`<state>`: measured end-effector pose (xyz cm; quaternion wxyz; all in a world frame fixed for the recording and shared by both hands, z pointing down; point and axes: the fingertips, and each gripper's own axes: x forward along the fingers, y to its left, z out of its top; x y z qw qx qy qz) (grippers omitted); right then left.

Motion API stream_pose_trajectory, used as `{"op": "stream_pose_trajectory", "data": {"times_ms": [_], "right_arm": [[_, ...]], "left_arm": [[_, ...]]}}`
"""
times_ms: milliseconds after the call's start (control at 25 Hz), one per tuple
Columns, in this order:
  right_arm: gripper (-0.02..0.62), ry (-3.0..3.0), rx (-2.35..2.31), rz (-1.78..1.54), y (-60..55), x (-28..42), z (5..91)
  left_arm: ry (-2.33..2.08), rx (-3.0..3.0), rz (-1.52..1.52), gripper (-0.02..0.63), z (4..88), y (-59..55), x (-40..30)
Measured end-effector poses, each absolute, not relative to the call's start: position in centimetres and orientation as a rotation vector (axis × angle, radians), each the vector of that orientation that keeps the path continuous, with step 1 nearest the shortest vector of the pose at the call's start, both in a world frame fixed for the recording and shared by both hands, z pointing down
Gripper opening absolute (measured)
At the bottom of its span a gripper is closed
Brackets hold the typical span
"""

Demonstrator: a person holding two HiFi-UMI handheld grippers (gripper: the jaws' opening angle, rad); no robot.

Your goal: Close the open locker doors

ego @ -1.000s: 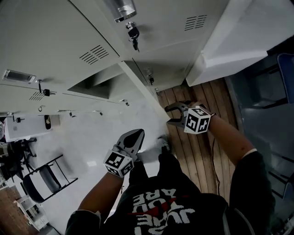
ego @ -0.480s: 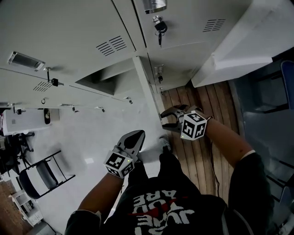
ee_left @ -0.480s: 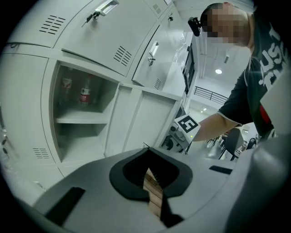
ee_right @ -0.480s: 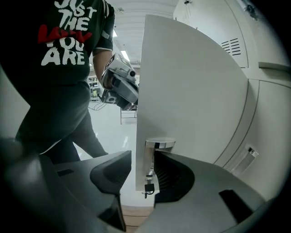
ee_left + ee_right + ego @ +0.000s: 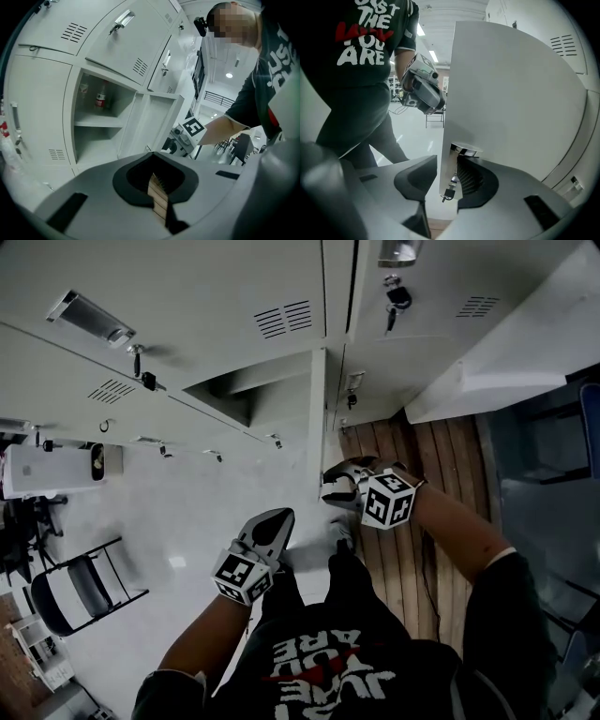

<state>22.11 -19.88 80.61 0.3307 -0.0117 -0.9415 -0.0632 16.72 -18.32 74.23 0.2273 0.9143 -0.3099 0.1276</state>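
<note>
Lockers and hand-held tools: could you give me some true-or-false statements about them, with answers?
1. The left tool has its jaws together, holding nothing. True.
2. The right tool is clear of every door. False: its jaws, which have just been closing, straddle the edge of the open pale grey metal locker door.
3. A small dark key hangs from that door's lock. True.
4. The open locker compartment is empty. False: a red-labelled bottle stands inside.
</note>
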Motion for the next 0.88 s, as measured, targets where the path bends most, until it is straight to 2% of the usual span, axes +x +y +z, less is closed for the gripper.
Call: {"op": "stream_pose_trajectory", "data": {"times_ms": [440, 880], "right_arm": [[0.068, -2.454, 0.045, -0.173, -22.7, 17.1, 80.5], [0.055, -2.479, 0.226, -0.105, -26.8, 11.8, 80.5]], "left_arm": [[-0.916, 2.500, 0.322, 0.008, 74.1, -19.0, 11.0], [-0.977, 2.465, 0.278, 0.008, 74.2, -20.4, 5.2]]}}
